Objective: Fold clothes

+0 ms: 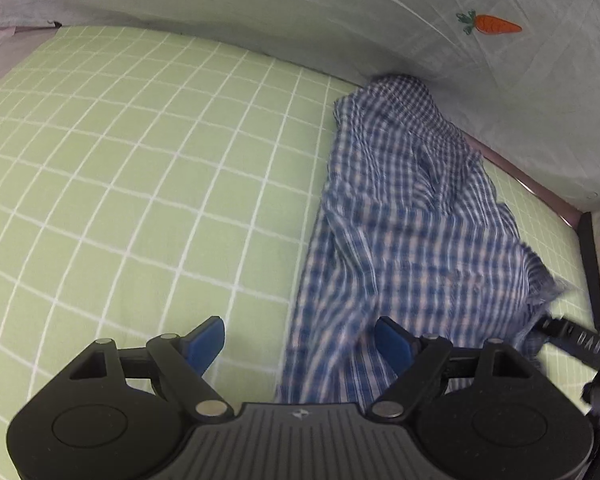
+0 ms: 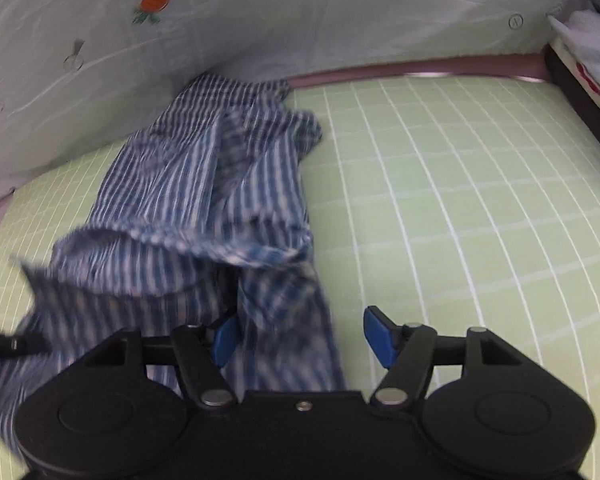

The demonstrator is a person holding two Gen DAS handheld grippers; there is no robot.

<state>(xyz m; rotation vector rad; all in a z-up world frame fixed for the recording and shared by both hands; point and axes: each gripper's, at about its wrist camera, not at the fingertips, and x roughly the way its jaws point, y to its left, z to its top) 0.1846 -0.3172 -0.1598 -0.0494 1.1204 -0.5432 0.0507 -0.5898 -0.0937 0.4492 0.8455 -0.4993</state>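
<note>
Clothes under inspection amount to one blue-and-white checked garment (image 1: 412,216), crumpled and unfolded, lying on the bed's green sheet with white grid lines (image 1: 140,168). Its far end reaches the pale fabric wall (image 1: 260,12) behind the bed, which carries an embroidered carrot (image 1: 496,24). From my left wrist view, the left gripper (image 1: 300,340) has its jaws spread wide: the left blue pad (image 1: 204,342) sits over bare sheet, the right blue pad (image 1: 394,344) over the garment's near edge, and nothing is pinched between them. I see the tip of the other gripper at the right edge of that view, touching or just beside the garment's raised corner; blur prevents a firmer reading. From my right wrist view, the right gripper (image 2: 302,340) also has its jaws spread, with a fold of the garment (image 2: 204,200) bunched between them, nearer the left blue pad (image 2: 226,340); the right blue pad (image 2: 378,336) is over bare sheet. I cannot tell whether the cloth touches the left pad, as the fabric is motion-blurred. A pink bed edge (image 2: 420,66) runs along the far side, and stacked items (image 2: 592,52) sit at the right, too blurred to identify.
</note>
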